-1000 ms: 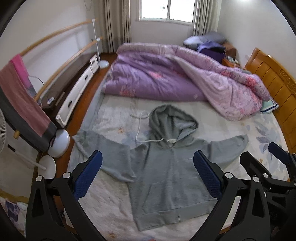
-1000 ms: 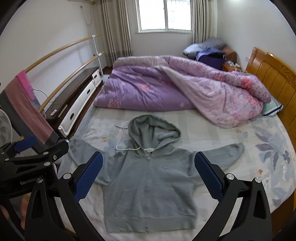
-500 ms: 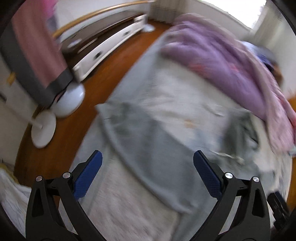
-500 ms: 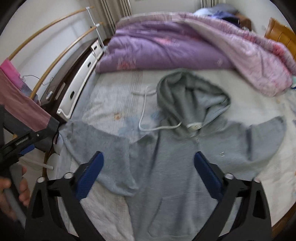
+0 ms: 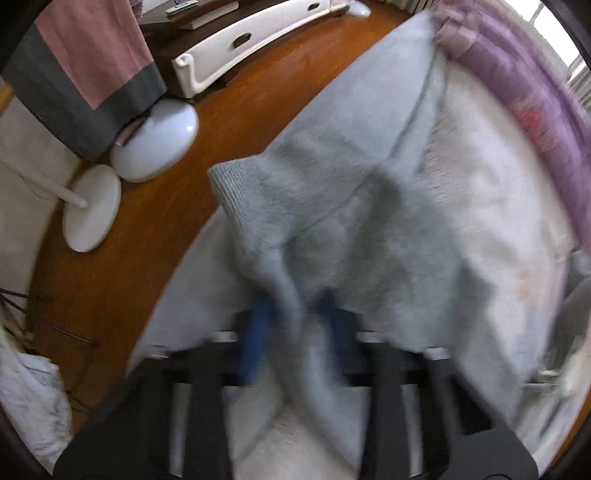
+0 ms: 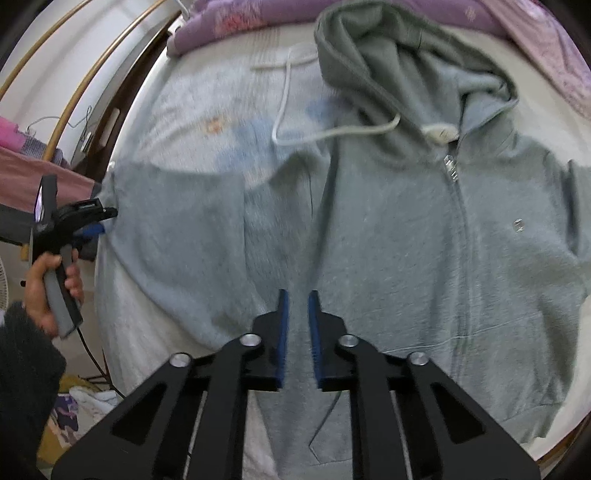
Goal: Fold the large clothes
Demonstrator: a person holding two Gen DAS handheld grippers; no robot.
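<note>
Hoodie [image 6: 388, 229]: grey, zip-front, spread face-up on the bed [image 6: 192, 110], hood at the far end, white drawstring [image 6: 295, 107] trailing left. Left gripper [image 5: 293, 314]: jaws clenched on the left sleeve near its ribbed cuff [image 5: 231, 184]. Right gripper [image 6: 296, 317]: jaws pinching a fabric fold by the left side seam. Purple quilt [image 6: 498, 14] at the far end.

Orange wooden floor [image 5: 155, 221] beside bed [image 5: 498, 221], white drawer cabinet [image 5: 258, 40] behind.
</note>
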